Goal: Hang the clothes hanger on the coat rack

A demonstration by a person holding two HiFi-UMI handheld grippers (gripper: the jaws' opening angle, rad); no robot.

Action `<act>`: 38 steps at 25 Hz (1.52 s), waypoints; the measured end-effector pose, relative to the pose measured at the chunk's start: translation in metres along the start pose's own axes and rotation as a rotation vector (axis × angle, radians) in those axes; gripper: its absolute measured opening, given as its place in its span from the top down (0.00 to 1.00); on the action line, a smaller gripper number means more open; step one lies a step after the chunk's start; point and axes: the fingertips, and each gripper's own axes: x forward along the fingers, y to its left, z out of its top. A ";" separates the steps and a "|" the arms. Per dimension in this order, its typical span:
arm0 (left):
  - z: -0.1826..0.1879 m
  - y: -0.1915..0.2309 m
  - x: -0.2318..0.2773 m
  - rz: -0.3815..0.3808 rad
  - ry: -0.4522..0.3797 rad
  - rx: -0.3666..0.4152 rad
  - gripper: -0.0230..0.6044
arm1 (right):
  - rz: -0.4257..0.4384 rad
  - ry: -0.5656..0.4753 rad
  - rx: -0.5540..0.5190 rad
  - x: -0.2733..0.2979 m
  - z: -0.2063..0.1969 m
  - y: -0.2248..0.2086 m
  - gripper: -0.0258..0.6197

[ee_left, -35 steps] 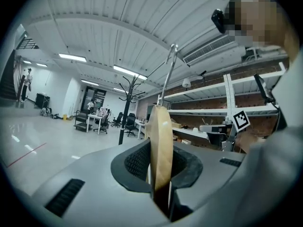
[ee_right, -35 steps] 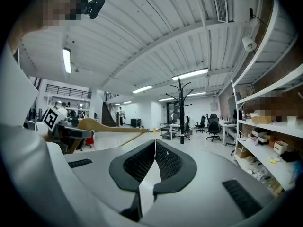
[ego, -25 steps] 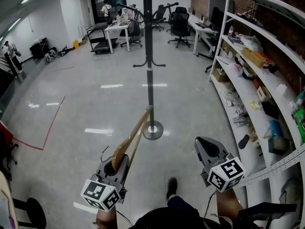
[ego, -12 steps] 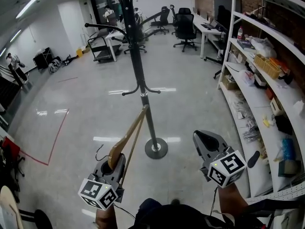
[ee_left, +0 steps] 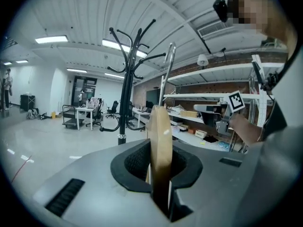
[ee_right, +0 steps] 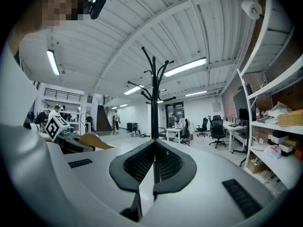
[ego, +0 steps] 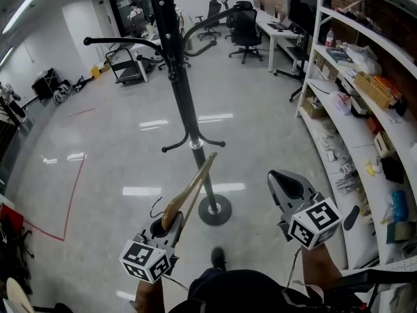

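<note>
Item, left gripper [ego: 163, 227] [ee_left: 160, 163]: held low at the head view's left, jaws clamped on the end of the wooden clothes hanger [ego: 189, 196] [ee_left: 160, 136], whose tan edge fills the slot between the black pads. A thin wire hook [ego: 154, 207] curls out just beside the gripped end. The hanger slants up and away from the gripper, and its far tip lies near the pole of the coat rack [ego: 184, 100] [ee_left: 125, 105] [ee_right: 154, 96], by the lower ring of curved arms. It hangs on no arm, and whether the tip touches the pole cannot be told. Item, coat rack: black, upright on a round base [ego: 215, 210] on the glossy grey floor [ego: 111, 135], with curved arms near the top and lower down. Item, right gripper [ego: 279, 180] [ee_right: 154, 161]: held at the head view's right, well apart from the hanger, jaws brought together at the tips with nothing between them. Markings: each gripper carries a marker cube, left [ego: 146, 261] [ee_right: 55, 126] and right [ego: 315, 223] [ee_left: 235, 101], printed with black-and-white square patterns, not letters. Surroundings: white shelving [ego: 384, 119] along the right, loaded with small goods whose labels are too small to read; black office chairs [ego: 245, 26] at the far end; a red line [ego: 73, 186] on the floor at the left.
</note>
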 end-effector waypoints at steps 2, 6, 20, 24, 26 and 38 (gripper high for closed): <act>-0.008 0.024 0.022 -0.028 0.047 0.011 0.90 | -0.020 -0.013 -0.009 0.029 0.008 -0.010 0.95; -0.031 0.054 0.051 -0.059 0.123 0.016 0.90 | -0.043 0.001 -0.012 0.062 0.006 -0.019 0.95; -0.096 0.103 0.178 -0.146 0.278 -0.019 0.90 | -0.145 0.095 0.036 0.110 -0.039 -0.049 0.95; -0.100 0.106 0.209 -0.174 0.293 -0.014 0.90 | -0.165 0.113 0.021 0.124 -0.049 -0.054 0.95; -0.098 0.106 0.224 -0.194 0.289 -0.006 0.90 | -0.168 0.124 0.019 0.131 -0.056 -0.056 0.95; -0.098 0.103 0.284 -0.221 0.330 0.005 0.90 | -0.212 0.167 0.032 0.142 -0.066 -0.072 0.95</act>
